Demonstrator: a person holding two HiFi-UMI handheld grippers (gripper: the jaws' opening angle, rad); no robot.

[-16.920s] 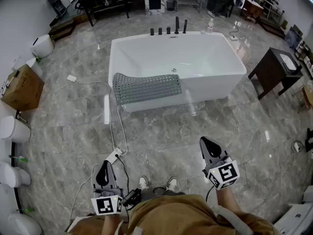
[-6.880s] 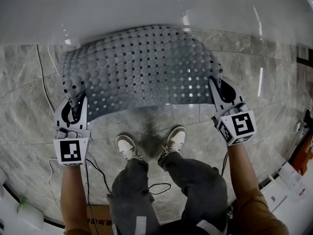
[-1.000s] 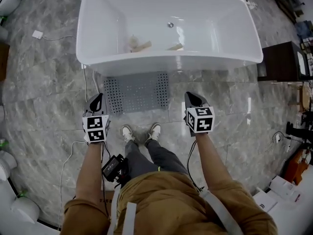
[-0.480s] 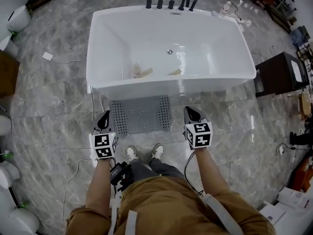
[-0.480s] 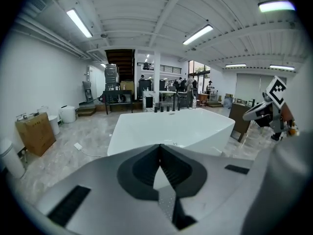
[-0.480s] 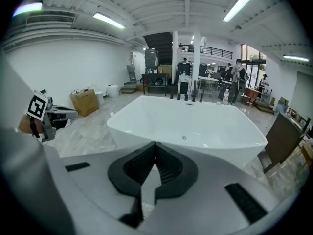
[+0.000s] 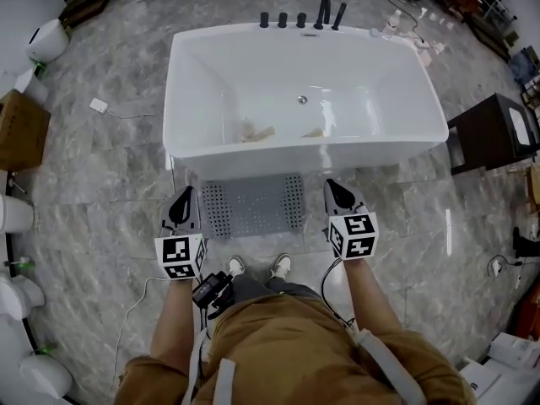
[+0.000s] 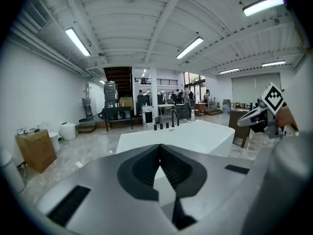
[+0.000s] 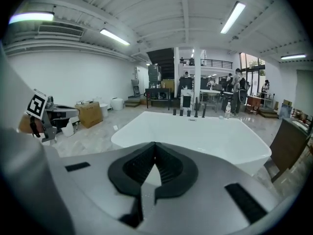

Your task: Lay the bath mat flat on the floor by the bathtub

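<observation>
A grey perforated bath mat (image 7: pixel 254 204) lies flat on the marble floor, against the near side of the white bathtub (image 7: pixel 196 59). My left gripper (image 7: pixel 182 202) hovers just left of the mat, shut and empty. My right gripper (image 7: pixel 337 191) hovers just right of the mat, also shut with nothing in it. In the left gripper view the jaws (image 8: pixel 160 147) meet at their tips, with the tub (image 8: pixel 205 136) beyond. The right gripper view shows the same closed jaws (image 9: pixel 155 146) above the tub (image 9: pixel 220 136). The mat is hidden in both gripper views.
The person's shoes (image 7: pixel 234 266) stand just behind the mat. Black taps (image 7: pixel 301 17) line the tub's far rim. A dark cabinet (image 7: pixel 494 133) stands at right, a cardboard box (image 7: pixel 21 130) and white toilets (image 7: pixel 46 39) at left. A white cable (image 7: pixel 139 302) runs over the floor.
The head view has drawn back and the whole tub now shows. Both grippers stay shut beside the lying mat. Much earlier the mat hung over the tub rim, then was held by both grippers.
</observation>
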